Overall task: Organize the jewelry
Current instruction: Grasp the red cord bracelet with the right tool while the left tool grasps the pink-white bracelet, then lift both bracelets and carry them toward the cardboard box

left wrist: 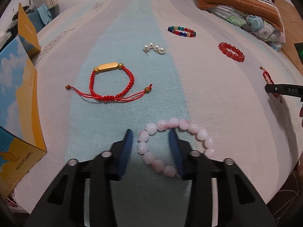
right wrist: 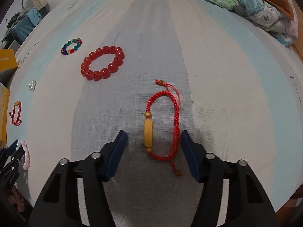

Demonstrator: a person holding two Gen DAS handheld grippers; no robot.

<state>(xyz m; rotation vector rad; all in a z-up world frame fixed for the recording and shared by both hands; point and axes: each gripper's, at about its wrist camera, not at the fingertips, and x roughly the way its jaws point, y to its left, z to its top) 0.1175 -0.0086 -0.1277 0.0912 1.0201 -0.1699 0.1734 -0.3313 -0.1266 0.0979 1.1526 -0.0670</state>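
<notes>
A pink bead bracelet lies on the striped bed sheet. My left gripper is down over it, with the right finger inside the ring and the left finger outside. The ring's left beads sit between the pads with a gap showing, so the jaws are open. In the right wrist view, a red cord bracelet with a gold bar lies lengthwise between the fingers of my right gripper. It is open, the right pad close to the cord and the left pad well clear of the bar.
Also on the sheet are another red cord bracelet, pearl earrings, a multicoloured bead bracelet and a red bead bracelet. A yellow and blue box stands at the left. Folded bedding lies at the back right.
</notes>
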